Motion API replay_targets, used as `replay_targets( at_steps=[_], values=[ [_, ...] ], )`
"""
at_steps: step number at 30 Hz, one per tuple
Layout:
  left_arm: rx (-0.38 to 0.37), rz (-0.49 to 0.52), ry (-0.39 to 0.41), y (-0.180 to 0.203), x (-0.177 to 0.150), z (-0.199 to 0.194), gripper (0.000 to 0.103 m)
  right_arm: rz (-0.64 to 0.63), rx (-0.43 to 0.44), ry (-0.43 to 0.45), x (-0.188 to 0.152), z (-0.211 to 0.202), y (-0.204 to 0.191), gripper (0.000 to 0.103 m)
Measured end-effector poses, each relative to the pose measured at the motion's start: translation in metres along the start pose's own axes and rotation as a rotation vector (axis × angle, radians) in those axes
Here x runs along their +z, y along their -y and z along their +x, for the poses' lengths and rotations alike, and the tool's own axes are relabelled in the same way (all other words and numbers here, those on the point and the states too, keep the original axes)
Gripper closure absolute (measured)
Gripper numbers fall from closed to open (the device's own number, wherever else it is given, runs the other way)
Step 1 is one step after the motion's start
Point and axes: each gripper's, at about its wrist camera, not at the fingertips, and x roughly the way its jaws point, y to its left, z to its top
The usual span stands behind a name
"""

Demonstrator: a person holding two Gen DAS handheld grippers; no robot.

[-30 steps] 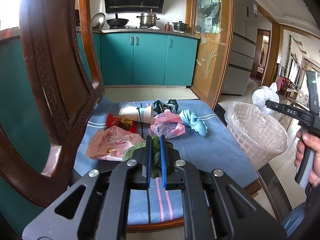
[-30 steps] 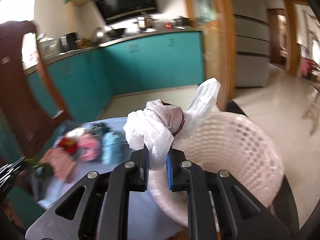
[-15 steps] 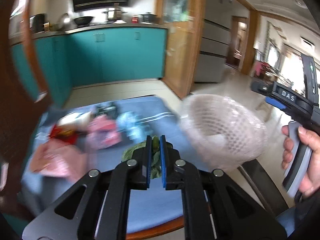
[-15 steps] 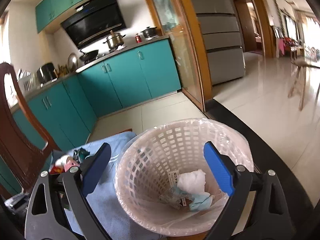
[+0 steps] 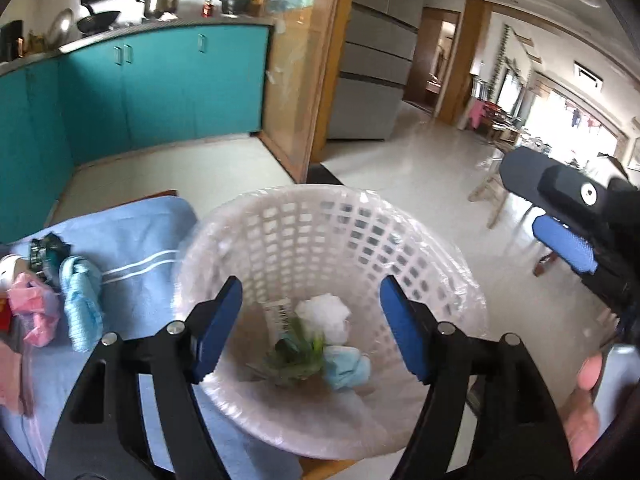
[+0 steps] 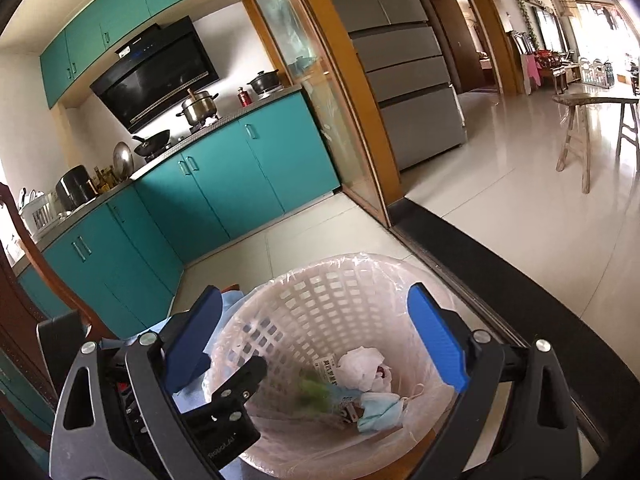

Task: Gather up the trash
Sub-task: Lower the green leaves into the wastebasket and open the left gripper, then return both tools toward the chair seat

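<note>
Trash left on the blue cloth: light, soft, crushable.

The crumpled blue wrapper (image 5: 82, 308) and pink bag (image 5: 34, 312) lie far left of the lined basket (image 5: 320, 216); pinch each at a raised fold. Your left gripper (image 5: 310, 320) and right gripper (image 6: 316, 340) both gape empty over the basket.

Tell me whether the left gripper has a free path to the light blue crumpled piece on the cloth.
Probably yes. The left gripper is open and empty over the basket; the light blue crumpled piece lies exposed on the cloth, nothing covering it.
</note>
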Motion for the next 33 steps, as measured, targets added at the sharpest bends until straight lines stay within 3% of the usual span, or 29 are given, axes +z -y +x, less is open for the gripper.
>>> replay_targets(
  at_steps=[2, 8, 13, 18, 24, 29, 33],
  values=[
    [0.034, -0.005, 0.01, -0.011, -0.01, -0.017, 0.017, -0.015, 0.012, -0.003, -0.001, 0.0, -0.005, 0.011],
    [0.172, -0.009, 0.076, -0.066, -0.043, -0.103, 0.006, -0.077, 0.064, -0.036, -0.012, 0.002, -0.034, 0.011],
    [0.326, -0.09, 0.121, -0.126, -0.082, -0.178, 0.004, -0.187, 0.174, -0.105, -0.042, -0.003, -0.089, 0.011],
    [0.443, -0.135, 0.127, -0.172, -0.118, -0.209, 0.004, -0.28, 0.257, -0.193, -0.084, -0.01, -0.141, 0.011],
    [0.456, -0.175, 0.07, -0.201, -0.132, -0.206, 0.004, -0.398, 0.291, -0.226, -0.124, -0.02, -0.186, 0.011],
    [0.419, -0.25, 0.093, -0.213, -0.135, -0.215, 0.004, -0.42, 0.286, -0.229, -0.133, -0.019, -0.196, 0.011],
    [0.421, -0.227, 0.091, -0.208, -0.135, -0.211, 0.004, -0.426, 0.277, -0.233, -0.134, -0.017, -0.194, 0.011]
  ],
)
